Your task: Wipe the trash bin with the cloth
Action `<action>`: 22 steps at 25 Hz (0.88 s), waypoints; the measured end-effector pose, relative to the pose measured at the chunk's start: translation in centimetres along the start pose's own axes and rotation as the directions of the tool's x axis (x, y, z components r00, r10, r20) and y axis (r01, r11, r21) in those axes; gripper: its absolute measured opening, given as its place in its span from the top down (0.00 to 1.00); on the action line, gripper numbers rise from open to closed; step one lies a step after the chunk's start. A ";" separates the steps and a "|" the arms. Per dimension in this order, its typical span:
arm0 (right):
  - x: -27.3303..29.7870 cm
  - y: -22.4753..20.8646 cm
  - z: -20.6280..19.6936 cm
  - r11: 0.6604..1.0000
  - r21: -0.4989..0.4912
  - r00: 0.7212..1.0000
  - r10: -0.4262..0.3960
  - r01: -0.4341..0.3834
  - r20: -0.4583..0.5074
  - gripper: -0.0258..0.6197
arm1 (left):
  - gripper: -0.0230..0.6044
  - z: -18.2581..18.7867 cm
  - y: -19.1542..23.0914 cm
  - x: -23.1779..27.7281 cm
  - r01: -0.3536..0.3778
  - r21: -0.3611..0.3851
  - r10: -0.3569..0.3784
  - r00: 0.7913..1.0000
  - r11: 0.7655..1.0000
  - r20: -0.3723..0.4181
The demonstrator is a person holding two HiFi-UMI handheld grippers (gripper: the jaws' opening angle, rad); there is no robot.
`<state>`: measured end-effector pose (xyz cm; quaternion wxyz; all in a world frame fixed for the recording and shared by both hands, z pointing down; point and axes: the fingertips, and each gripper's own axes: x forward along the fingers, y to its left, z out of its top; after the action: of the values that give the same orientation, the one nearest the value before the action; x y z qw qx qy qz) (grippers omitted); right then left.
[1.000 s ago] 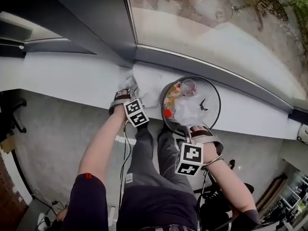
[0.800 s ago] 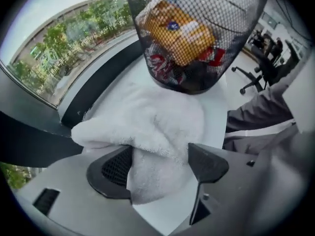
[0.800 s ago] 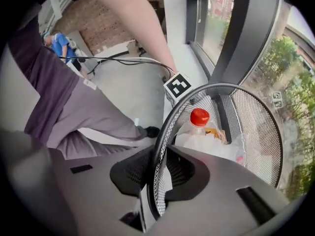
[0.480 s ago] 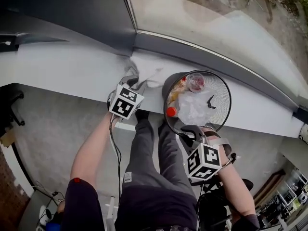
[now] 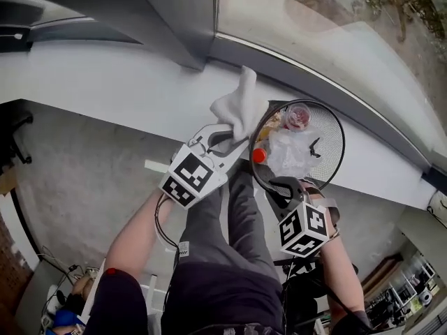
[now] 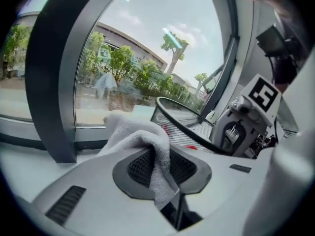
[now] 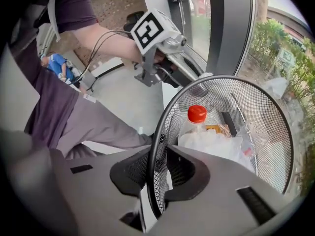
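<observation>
A black wire-mesh trash bin [image 5: 328, 128] stands on the white window sill [image 5: 105, 82], holding a red-capped bottle [image 5: 259, 155], crumpled plastic and other rubbish. My right gripper [image 5: 279, 187] is shut on the bin's near rim [image 7: 153, 178], one pad inside the mesh and one outside. My left gripper [image 5: 225, 139] is shut on a white terry cloth [image 5: 239, 105], lifted off the sill just left of the bin. In the left gripper view the cloth [image 6: 142, 144] bulges out between the pads, with the bin's rim [image 6: 189, 127] just beyond.
A dark window frame post [image 5: 178, 19] and glass pane [image 5: 335, 26] rise behind the sill. The person's legs in grey trousers [image 5: 216, 257] are below the sill's front edge. A grey floor lies to the left.
My left gripper closed on the cloth and lifted it off the sill, up and right toward the bin. The right gripper closed on the bin's near rim.
</observation>
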<state>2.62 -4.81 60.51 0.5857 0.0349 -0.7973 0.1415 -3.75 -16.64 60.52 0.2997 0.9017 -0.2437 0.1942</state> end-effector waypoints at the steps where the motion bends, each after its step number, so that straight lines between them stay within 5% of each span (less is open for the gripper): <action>1: 0.0 0.0 -0.1 1.000 0.001 1.000 0.002 -0.002 -0.002 0.86 | 0.87 -0.2 -1.3 -0.5 0.000 -0.008 0.000 1.000 1.000 0.016; 11: 0.7 -0.9 2.4 0.984 0.173 0.998 -0.043 0.035 0.043 0.86 | 0.87 -5.0 -7.4 -2.3 0.126 0.082 -0.119 0.989 0.989 -0.083; 14: -0.3 -0.9 3.8 0.971 0.237 0.990 -0.052 0.019 0.134 0.86 | 0.87 -3.2 -3.1 -3.8 0.014 0.016 -0.014 1.000 1.000 -0.015; 17: -3.6 -1.0 4.3 0.957 0.290 0.972 -0.059 -0.010 0.229 0.80 | 0.87 -0.4 1.6 -5.0 -0.132 -0.039 0.135 0.988 0.990 0.076; 22: -5.3 -1.3 0.0 0.987 0.111 0.991 -0.122 0.116 0.048 0.79 | 0.87 1.4 1.8 -3.8 -0.183 -0.030 0.185 0.974 0.983 0.128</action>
<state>4.57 -6.60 55.73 0.5684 0.1177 -0.8007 0.1481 -7.58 -17.57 58.41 0.2723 0.8832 -0.3468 0.1598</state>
